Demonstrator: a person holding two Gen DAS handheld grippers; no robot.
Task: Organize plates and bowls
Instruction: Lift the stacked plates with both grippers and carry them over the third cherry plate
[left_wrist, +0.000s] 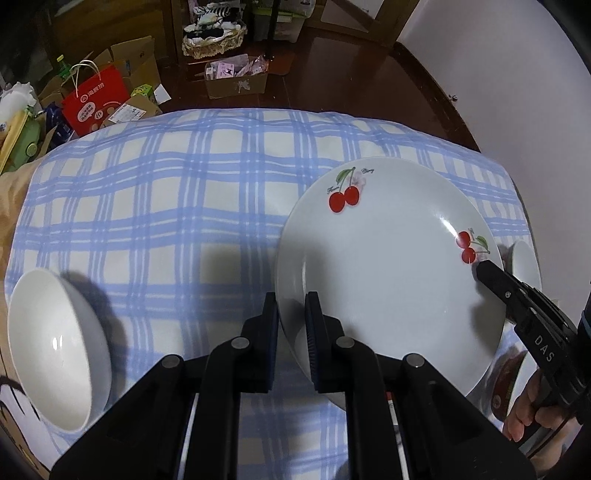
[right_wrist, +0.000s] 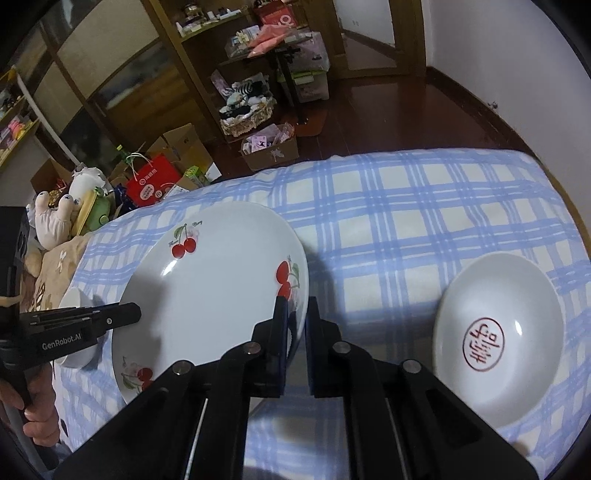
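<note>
A white plate with red cherries is held above the blue checked cloth. My left gripper is shut on its left rim. My right gripper is shut on its right rim, and the plate shows in the right wrist view too. A plain white bowl lies tilted at the left on the cloth. A white dish with a red seal mark sits at the right. The right gripper's fingers show at the plate's far rim.
The cloth-covered table drops off to a dark wooden floor. Cardboard boxes, a red bag and shelves stand beyond. Plush toys lie at the left. A white wall is at the right.
</note>
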